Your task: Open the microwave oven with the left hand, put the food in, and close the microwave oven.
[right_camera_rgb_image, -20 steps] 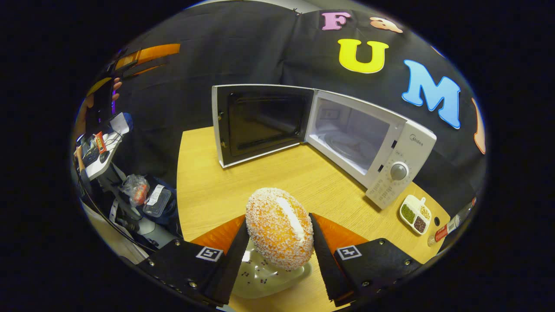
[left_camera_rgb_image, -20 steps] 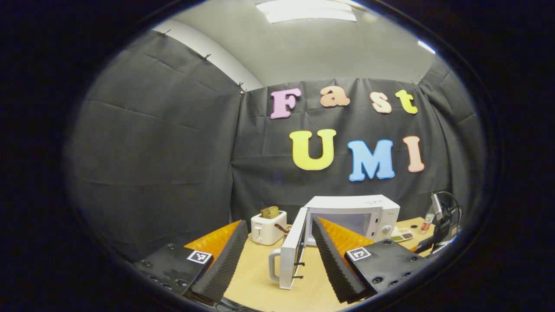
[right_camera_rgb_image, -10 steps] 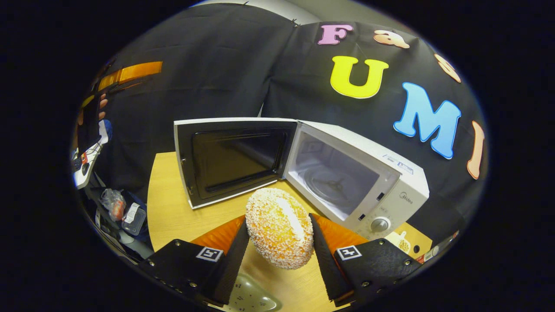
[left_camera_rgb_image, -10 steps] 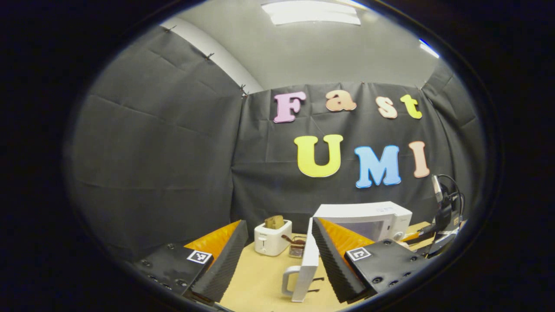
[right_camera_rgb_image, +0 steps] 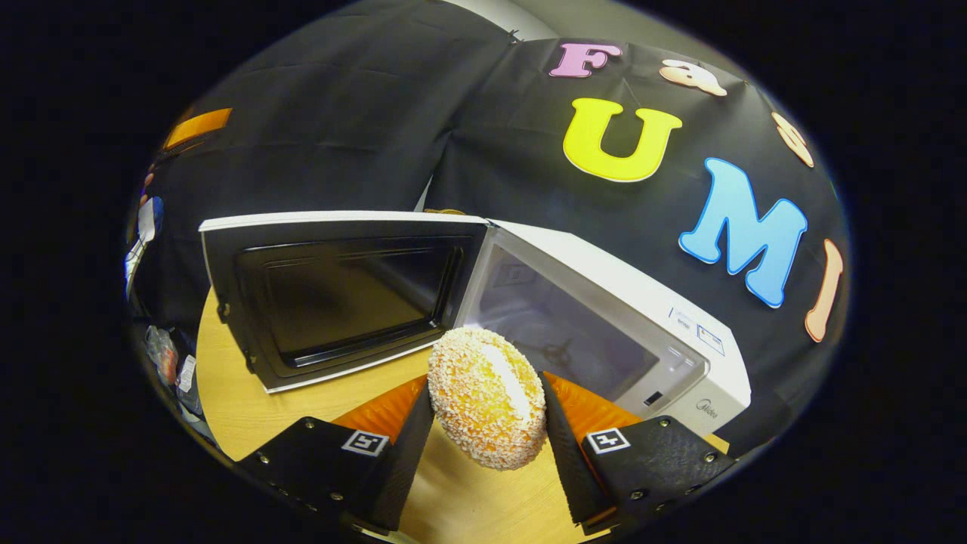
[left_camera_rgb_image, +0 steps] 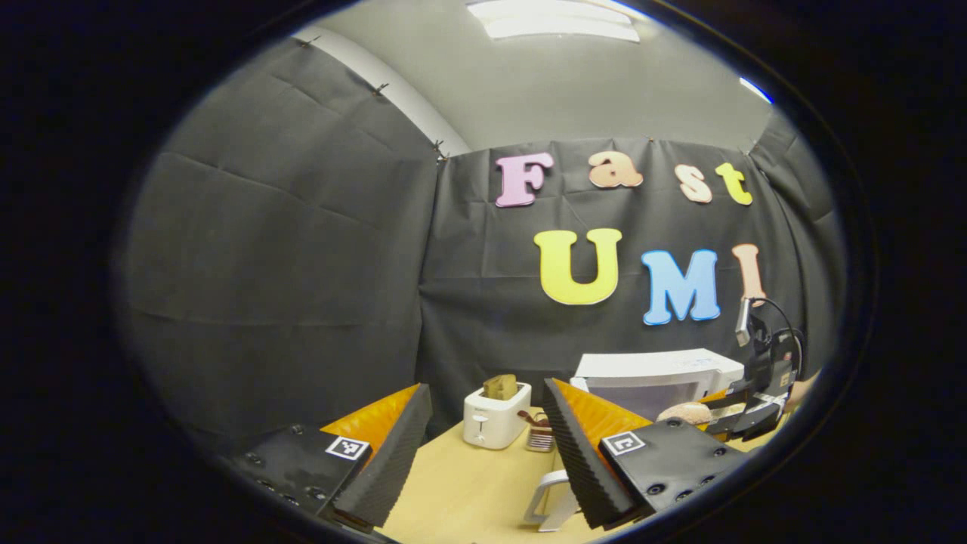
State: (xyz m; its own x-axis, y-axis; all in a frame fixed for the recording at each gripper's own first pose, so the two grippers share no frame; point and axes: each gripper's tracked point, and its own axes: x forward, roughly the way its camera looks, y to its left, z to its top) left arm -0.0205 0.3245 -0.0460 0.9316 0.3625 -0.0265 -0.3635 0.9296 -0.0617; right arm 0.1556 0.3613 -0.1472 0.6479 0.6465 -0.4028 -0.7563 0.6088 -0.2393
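The white microwave (right_camera_rgb_image: 627,295) stands on the wooden table (right_camera_rgb_image: 227,378) with its door (right_camera_rgb_image: 332,295) swung wide to the left and its cavity (right_camera_rgb_image: 559,332) bare. My right gripper (right_camera_rgb_image: 487,385) is shut on a round crumb-coated bun (right_camera_rgb_image: 487,397), held in the air just in front of the opening. The left gripper view has that gripper (left_camera_rgb_image: 748,412) and the bun (left_camera_rgb_image: 684,413) before the microwave (left_camera_rgb_image: 657,370). My left gripper (left_camera_rgb_image: 483,387) is open with nothing between its fingers, left of the door handle (left_camera_rgb_image: 548,499).
A white toaster (left_camera_rgb_image: 495,412) with a slice of bread in it stands at the back of the table, a small rack (left_camera_rgb_image: 540,438) beside it. Bags and clutter (right_camera_rgb_image: 162,363) lie beyond the table's left edge.
My right gripper has carried the bun up off the plate and close to the microwave's opening; the plate has dropped out of sight. My left gripper has drawn back from the opened door.
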